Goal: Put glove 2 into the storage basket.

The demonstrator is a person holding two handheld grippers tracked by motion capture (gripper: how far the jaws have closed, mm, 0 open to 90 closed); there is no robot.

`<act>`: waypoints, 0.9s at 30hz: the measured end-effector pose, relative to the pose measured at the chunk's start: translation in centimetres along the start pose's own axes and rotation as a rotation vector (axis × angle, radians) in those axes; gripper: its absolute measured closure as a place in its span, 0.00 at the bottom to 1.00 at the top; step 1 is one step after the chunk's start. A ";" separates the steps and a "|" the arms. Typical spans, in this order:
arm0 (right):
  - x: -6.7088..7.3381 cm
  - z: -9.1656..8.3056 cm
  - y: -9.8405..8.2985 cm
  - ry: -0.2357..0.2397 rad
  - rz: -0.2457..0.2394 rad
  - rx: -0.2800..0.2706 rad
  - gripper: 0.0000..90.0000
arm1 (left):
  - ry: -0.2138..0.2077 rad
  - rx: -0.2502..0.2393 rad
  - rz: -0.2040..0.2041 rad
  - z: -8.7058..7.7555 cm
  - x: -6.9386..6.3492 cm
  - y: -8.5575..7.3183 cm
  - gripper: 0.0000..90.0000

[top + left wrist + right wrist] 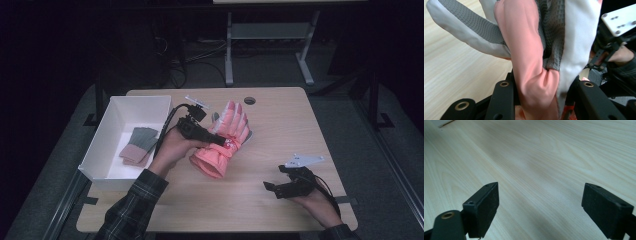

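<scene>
Left gripper holds a pink glove; right gripper waits empty.

Nearest, the right gripper [278, 188] rests low over the bare tabletop [280, 130], its fingers [484, 207] spread wide with nothing between them. Farther in, the left gripper [220, 140] has its fingers [501, 100] clamped on the pink glove [224, 140] at the wrist, cuff drooping toward the person. Beyond, at the left edge, a white bin [116, 131] holds a folded grey-and-pink glove [139, 145]. Likely a move into the bin: lift until the cuff clears the near wall, then let go low.
</scene>
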State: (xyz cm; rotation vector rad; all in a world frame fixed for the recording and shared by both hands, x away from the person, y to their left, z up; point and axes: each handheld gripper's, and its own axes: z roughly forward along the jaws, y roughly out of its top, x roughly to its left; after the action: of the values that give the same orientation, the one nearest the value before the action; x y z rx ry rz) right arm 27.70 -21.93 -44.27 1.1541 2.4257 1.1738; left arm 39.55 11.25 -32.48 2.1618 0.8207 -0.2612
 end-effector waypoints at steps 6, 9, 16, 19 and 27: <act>-0.3 0.0 0.0 0.010 0.011 0.009 0.16 | 0.040 -0.008 -0.003 -3.2 0.0 0.8 0.70; -0.3 0.0 0.0 0.009 0.011 0.007 0.16 | 0.058 -0.014 -0.007 -4.7 0.1 1.1 0.70; -0.4 0.1 -0.1 0.004 0.012 0.014 0.15 | 0.095 -0.057 -0.029 -8.4 0.6 1.2 0.70; -0.3 0.2 -0.1 0.005 0.016 0.021 0.15 | 0.108 -0.079 -0.050 -9.6 1.1 0.9 0.70; -0.5 0.3 -0.1 0.006 0.014 0.023 0.15 | 0.156 -0.113 -0.093 -12.4 2.7 -0.5 0.70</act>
State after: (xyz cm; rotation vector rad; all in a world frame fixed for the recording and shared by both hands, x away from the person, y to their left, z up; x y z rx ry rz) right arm 28.07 -22.15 -44.63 1.1769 2.4462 1.1582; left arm 40.30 21.92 -25.68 2.0596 1.0016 -0.0905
